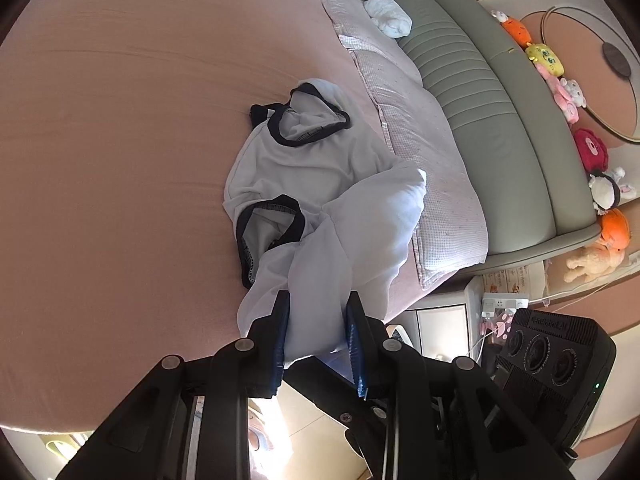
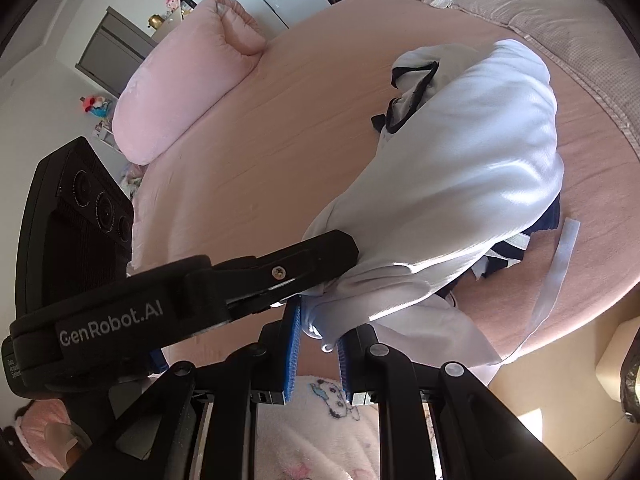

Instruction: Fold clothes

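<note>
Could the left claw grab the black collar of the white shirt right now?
Probably not yet. The left claw is already shut on a bunch of the white shirt, so it would have to let go first. The black collar lies uncovered farther up the bed, nothing over it.

The left gripper (image 1: 318, 320) pinches a bunched fold of a white garment (image 1: 320, 184) between its blue pads (image 1: 281, 332), the cloth drawn up taut from the pink bed (image 1: 120, 120) toward the jaws. The garment's far part lies crumpled on the sheet, with two black-trimmed openings (image 1: 310, 120) gaping upward. Beside it, to the right, lies a pale checked quilt (image 1: 436, 184), and beyond that a grey-green padded headboard (image 1: 488, 100). A small white bundle (image 1: 390, 18) rests near the headboard's far end. Plush toys (image 1: 560, 92) line a ledge along the right edge. The right gripper (image 1: 556, 356), black with round lenses, shows at lower right.
</note>
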`<state>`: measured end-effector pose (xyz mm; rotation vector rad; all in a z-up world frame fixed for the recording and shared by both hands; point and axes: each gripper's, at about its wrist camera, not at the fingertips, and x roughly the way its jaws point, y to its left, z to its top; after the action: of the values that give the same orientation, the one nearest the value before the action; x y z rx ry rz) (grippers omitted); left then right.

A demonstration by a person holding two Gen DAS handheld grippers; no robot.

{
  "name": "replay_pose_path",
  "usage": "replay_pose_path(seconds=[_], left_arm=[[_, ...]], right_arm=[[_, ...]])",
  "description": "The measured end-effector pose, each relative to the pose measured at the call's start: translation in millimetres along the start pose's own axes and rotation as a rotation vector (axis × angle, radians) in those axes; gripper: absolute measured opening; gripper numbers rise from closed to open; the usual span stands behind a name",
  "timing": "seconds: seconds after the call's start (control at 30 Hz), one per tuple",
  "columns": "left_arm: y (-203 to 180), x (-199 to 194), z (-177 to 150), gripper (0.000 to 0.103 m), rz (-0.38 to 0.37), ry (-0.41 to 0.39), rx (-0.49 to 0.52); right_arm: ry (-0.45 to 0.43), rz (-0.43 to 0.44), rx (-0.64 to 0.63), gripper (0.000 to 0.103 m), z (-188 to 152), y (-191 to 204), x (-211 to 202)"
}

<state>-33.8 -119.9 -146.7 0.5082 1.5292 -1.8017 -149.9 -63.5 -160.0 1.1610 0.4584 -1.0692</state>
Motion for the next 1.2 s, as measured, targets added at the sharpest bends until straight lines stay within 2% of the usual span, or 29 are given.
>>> replay_pose_path(seconds=[0.27, 0.67, 0.87, 0.97, 1.1, 1.2], left_arm=[[25, -45, 6, 0.023, 0.067, -0.038, 0.028], [82, -89, 15, 0.023, 0.063, -0.091, -0.1], [85, -96, 16, 0.023, 0.104, -0.099, -0.083], [88, -100, 15, 0.023, 0.114, -0.102, -0.087], [94, -104, 13, 0.023, 0.128, -0.112, -0.101], [105, -107, 15, 0.025, 0.127, -0.121, -0.17]], right_arm=[[0.047, 0.01, -0.088, 0.015, 1, 58, 26], [0.126, 0.025, -0.2, 0.015, 11, 128, 80], [0.139, 0.034, -0.23, 0.015, -27, 116, 58], [0.155, 0.039, -0.218, 0.015, -7, 124, 72], [0.169, 0.004, -0.232, 0.016, -6, 130, 77], [0.205, -0.052, -0.238, 0.018, -9, 132, 80]])
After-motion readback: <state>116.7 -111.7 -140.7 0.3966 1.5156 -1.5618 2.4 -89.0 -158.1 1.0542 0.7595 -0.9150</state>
